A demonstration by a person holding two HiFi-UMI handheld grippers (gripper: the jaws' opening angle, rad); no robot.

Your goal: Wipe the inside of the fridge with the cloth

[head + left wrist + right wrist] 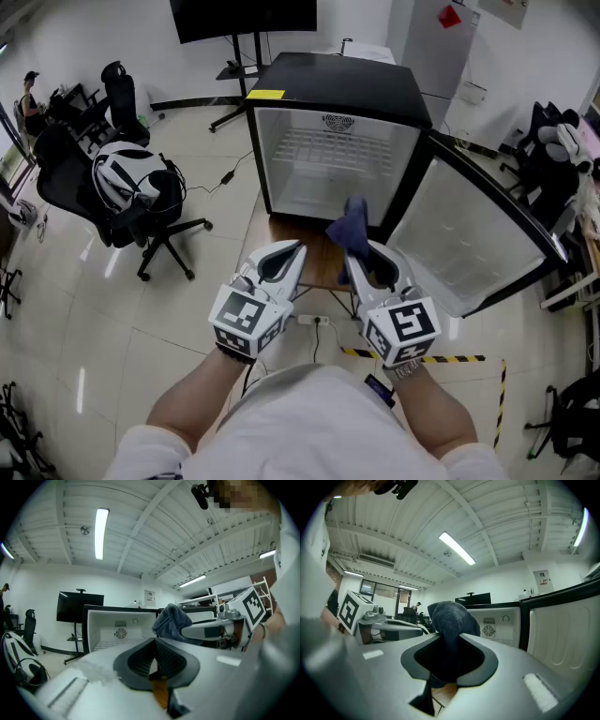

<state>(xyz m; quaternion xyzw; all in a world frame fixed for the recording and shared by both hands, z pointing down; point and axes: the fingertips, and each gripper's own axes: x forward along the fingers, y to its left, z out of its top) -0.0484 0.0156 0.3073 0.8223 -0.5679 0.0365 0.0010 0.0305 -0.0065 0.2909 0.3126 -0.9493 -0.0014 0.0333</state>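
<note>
Right claw (362, 260) pinching cloth (351, 227), fridge (328, 82) open

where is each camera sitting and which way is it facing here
Head view: on the person's head, steeply down at the open fridge; shows both forearms, the left hand-held gripper and the right hand-held gripper holding the cloth.
Left gripper view: on that gripper, level along its shut, empty jaws toward the fridge; torso at right edge.
Right gripper view: on that gripper, level along jaws shut on the cloth toward the fridge; torso at left edge.
Shared: both gripper views show the fridge's fan grille and the other gripper.
</note>
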